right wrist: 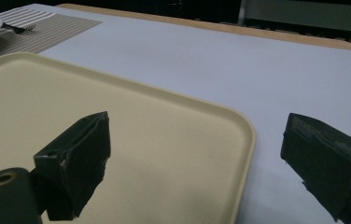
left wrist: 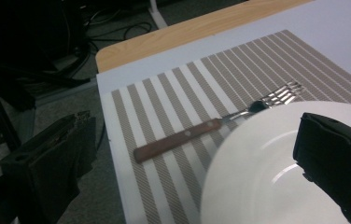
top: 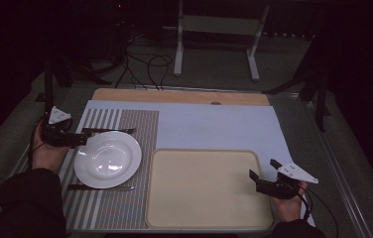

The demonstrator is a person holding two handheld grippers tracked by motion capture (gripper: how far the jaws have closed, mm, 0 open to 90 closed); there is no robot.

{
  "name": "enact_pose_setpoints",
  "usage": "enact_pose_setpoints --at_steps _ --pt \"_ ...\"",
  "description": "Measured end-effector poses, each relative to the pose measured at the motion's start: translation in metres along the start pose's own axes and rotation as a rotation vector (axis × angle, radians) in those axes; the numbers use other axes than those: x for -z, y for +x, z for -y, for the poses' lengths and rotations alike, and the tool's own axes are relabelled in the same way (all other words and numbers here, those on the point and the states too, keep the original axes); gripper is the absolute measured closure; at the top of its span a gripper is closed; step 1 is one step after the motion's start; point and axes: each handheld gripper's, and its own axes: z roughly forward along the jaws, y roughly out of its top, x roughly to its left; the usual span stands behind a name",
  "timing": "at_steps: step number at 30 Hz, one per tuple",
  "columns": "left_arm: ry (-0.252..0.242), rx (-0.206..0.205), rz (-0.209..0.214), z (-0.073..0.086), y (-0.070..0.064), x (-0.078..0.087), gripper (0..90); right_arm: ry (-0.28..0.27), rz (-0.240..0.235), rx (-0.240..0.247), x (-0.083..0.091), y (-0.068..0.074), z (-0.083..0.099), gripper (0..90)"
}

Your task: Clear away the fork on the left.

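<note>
A white plate (top: 107, 158) lies on a striped placemat (top: 140, 129) at the table's left. A wooden-handled fork (top: 109, 131) lies just beyond the plate and a knife (top: 100, 188) on its near side. My left gripper (top: 78, 134) is open at the plate's left rim. In the left gripper view it (left wrist: 192, 119) is spread wide, one jaw over the plate (left wrist: 257, 177), the other off the mat's edge, the fork (left wrist: 201, 130) ahead. My right gripper (top: 262, 168) is open across the right rim of a beige tray (top: 204, 188), empty.
A pale sheet (top: 214, 124) covers the wooden table top (top: 174, 95). In the right gripper view one jaw hangs over the tray (right wrist: 117, 107), the other over the sheet (right wrist: 267, 70). A metal stand (top: 214, 29) and cables (top: 145, 64) are on the floor behind.
</note>
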Motion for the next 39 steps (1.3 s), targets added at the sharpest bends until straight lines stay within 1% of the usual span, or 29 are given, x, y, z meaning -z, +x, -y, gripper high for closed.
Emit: enact_pose_setpoints --at_steps 4,7,8,11,13,19,22,24,26,28,29,30,32,34,36,37,39 --pt "0.009 -0.002 -0.008 -0.004 0.005 -0.007 0.0 -0.003 -0.002 0.004 0.005 0.003 0.001 8.3" --pt "0.011 -0.035 -0.021 -0.006 0.007 -0.011 0.0 -0.011 -0.003 0.001 0.006 0.004 0.0 8.3" --pt "0.018 -0.038 -0.019 -0.007 0.009 -0.013 0.0 -0.008 -0.005 0.004 0.006 0.004 0.0 8.3" --pt "0.037 -0.027 -0.021 -0.007 0.012 -0.019 0.0 -0.004 -0.005 0.005 0.005 0.004 0.001 8.3" --pt "0.053 -0.027 -0.017 -0.007 0.014 -0.023 0.0 -0.005 -0.007 0.005 0.006 0.004 0.0 8.3" --pt "0.13 -0.016 -0.007 -0.002 0.018 -0.04 0.2 0.0 -0.013 0.006 0.004 0.003 0.0 8.3" --pt "0.147 -0.003 -0.004 0.001 0.021 -0.048 2.0 0.002 -0.011 0.007 0.005 0.003 0.0 8.3" --pt "0.171 -0.004 0.001 0.0 0.022 -0.053 3.4 -0.002 -0.009 0.007 0.006 0.003 0.0 8.3" --pt "0.207 0.006 0.011 -0.002 0.023 -0.058 3.7 -0.004 -0.007 0.004 0.007 0.002 0.0 8.3" --pt "0.253 0.012 0.008 -0.005 0.023 -0.065 2.3 -0.004 -0.007 -0.002 0.007 0.001 0.001 8.3" --pt "0.253 0.012 0.008 -0.005 0.023 -0.065 2.0 -0.004 -0.007 -0.002 0.007 0.001 0.001 8.3" --pt "0.289 0.028 0.026 -0.007 0.025 -0.071 2.0 -0.002 -0.01 -0.007 0.007 0.001 0.001 8.3" --pt "0.307 0.028 0.023 -0.009 0.026 -0.076 1.5 0.006 -0.01 -0.006 0.005 0.0 0.003 8.3" --pt "0.322 0.04 0.022 -0.01 0.029 -0.081 2.2 0.009 -0.011 -0.009 0.005 0.0 0.003 8.3" --pt "0.332 0.066 0.036 -0.01 0.033 -0.084 3.0 0.01 -0.01 -0.01 0.005 0.0 0.003 8.3" --pt "0.345 0.072 0.042 -0.01 0.034 -0.087 3.8 0.011 -0.011 -0.012 0.004 0.0 0.003 8.3" --pt "0.373 0.065 0.036 -0.009 0.036 -0.091 3.9 0.012 -0.011 -0.012 0.004 0.0 0.003 8.3"
